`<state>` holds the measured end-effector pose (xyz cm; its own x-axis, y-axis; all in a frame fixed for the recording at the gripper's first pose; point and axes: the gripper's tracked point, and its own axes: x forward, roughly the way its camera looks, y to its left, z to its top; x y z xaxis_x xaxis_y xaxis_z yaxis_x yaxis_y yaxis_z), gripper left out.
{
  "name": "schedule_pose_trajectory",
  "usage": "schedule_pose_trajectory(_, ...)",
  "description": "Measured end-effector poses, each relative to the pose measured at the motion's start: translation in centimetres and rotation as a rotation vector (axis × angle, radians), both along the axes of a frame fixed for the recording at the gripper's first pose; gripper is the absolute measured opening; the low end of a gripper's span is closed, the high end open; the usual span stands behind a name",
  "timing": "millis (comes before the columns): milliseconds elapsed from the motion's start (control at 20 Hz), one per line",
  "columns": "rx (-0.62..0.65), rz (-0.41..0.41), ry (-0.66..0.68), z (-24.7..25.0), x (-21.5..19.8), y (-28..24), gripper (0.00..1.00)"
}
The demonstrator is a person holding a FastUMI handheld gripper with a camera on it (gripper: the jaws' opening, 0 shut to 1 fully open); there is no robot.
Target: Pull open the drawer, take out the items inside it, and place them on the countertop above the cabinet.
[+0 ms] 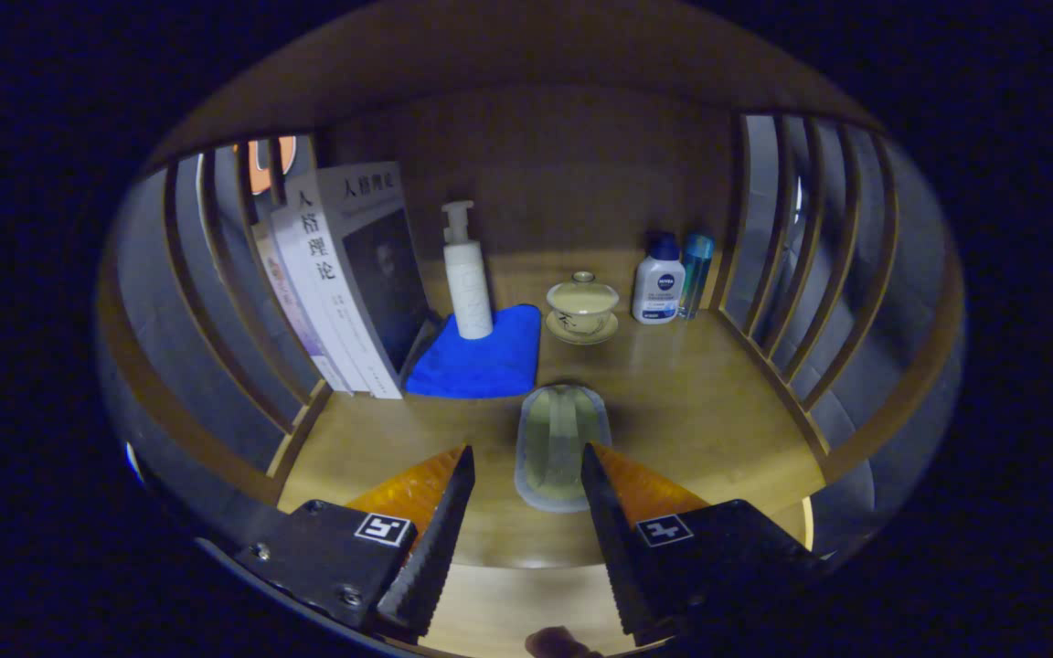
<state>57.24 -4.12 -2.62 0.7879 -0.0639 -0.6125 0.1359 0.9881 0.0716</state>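
My gripper [526, 448] is open and hovers low over the wooden countertop [700, 411]. A pale green item in a clear, rounded plastic pack [556, 439] lies flat on the countertop just ahead of the fingers, its near end reaching into the gap between the tips. The left fingertip [461, 461] stands clear of the pack. The right fingertip [592, 461] overlaps the pack's near edge, and I cannot tell whether it touches. Neither finger presses on the pack.
Further back stand leaning books [344, 274], a white pump bottle [467, 283] on a folded blue cloth [481, 361], a lidded teacup on a saucer [582, 309], a white bottle with a blue cap [657, 283] and a slim blue bottle [696, 270]. Wooden slats [778, 274] fence both sides.
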Motion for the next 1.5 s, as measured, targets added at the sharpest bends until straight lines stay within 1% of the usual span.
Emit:
schedule_pose_trajectory(350,-0.082,0.094,-0.165,4.5,-7.3,1.3,0.77)
schedule_pose_trajectory(450,-0.092,0.119,-0.211,5.6,-9.5,1.7,0.91)
schedule_pose_trajectory(550,-0.097,0.136,-0.257,6.6,-11.8,2.0,1.00)
schedule_pose_trajectory(800,-0.089,0.162,-0.344,7.6,-17.6,2.2,0.99)
schedule_pose_trajectory(1000,-0.126,0.159,-0.441,8.1,-21.9,2.0,0.99)
schedule_pose_trajectory(1200,-0.152,0.119,-0.493,6.5,-26.2,2.3,0.99)
schedule_pose_trajectory(1300,-0.185,0.078,-0.548,5.8,-27.7,1.5,0.99)
schedule_pose_trajectory(1500,-0.230,0.075,-0.635,3.7,-30.4,1.8,0.99)
